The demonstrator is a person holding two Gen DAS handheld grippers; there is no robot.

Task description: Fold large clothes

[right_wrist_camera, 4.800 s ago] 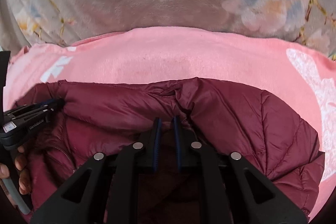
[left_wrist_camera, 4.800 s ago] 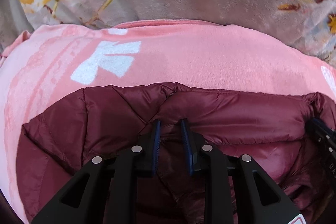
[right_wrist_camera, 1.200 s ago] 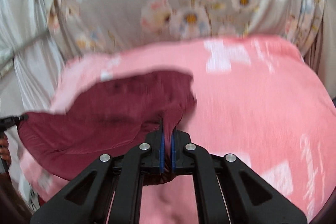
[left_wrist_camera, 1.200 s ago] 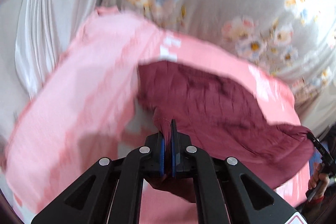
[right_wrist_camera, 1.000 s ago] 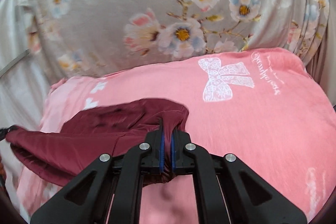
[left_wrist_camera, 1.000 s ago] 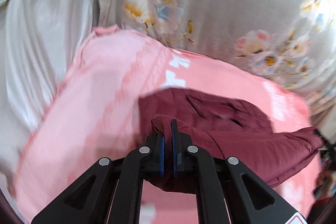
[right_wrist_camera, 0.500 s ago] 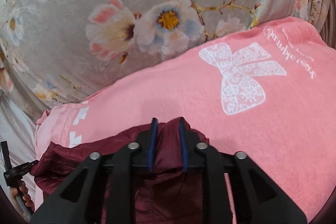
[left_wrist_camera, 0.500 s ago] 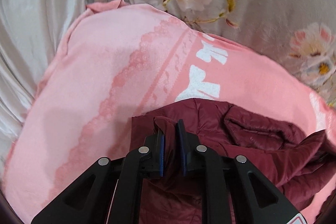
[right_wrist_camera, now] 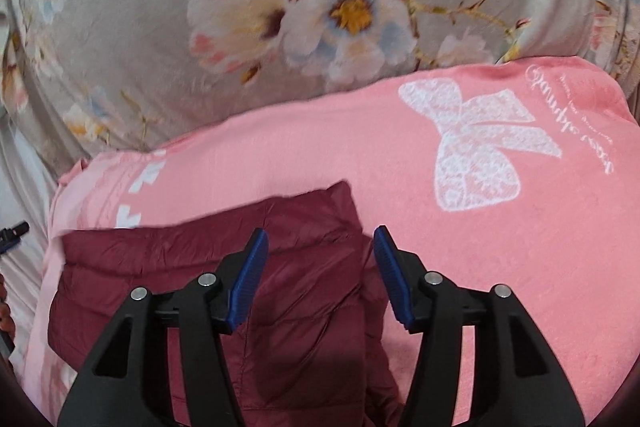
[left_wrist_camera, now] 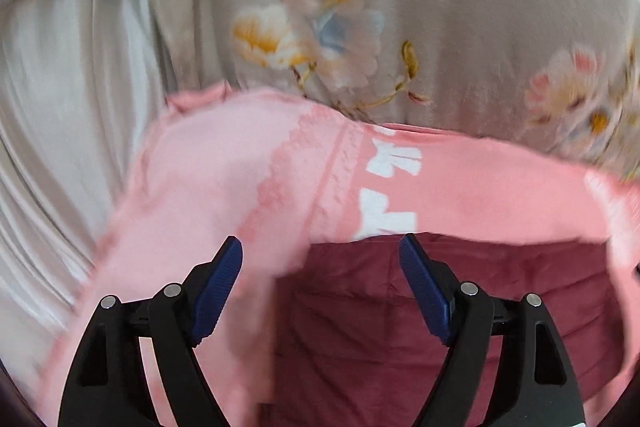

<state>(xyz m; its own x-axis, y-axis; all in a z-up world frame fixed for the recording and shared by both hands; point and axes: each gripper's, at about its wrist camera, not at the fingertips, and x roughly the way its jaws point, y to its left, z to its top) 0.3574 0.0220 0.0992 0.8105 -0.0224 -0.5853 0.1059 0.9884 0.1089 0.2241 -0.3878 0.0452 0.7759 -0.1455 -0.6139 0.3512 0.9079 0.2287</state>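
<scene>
Maroon quilted jacket (right_wrist_camera: 304, 267) lies folded flat on the pink blanket (right_wrist_camera: 480, 267), which covers a grey floral bedspread (right_wrist_camera: 160, 27). My left gripper (left_wrist_camera: 320, 259) hangs over the jacket's left edge with its jaws wide apart, having just been opening; no cloth is pinched between the blue pads (left_wrist_camera: 218, 287). My right gripper (right_wrist_camera: 318, 251) hangs over the jacket's right edge, jaws about half spread and also just opened, the fabric lying loose below them. The blanket bears a white lace bow (right_wrist_camera: 476, 147) and a line of white cursive script (right_wrist_camera: 572, 115) beside it, too small and curved for me to read.
</scene>
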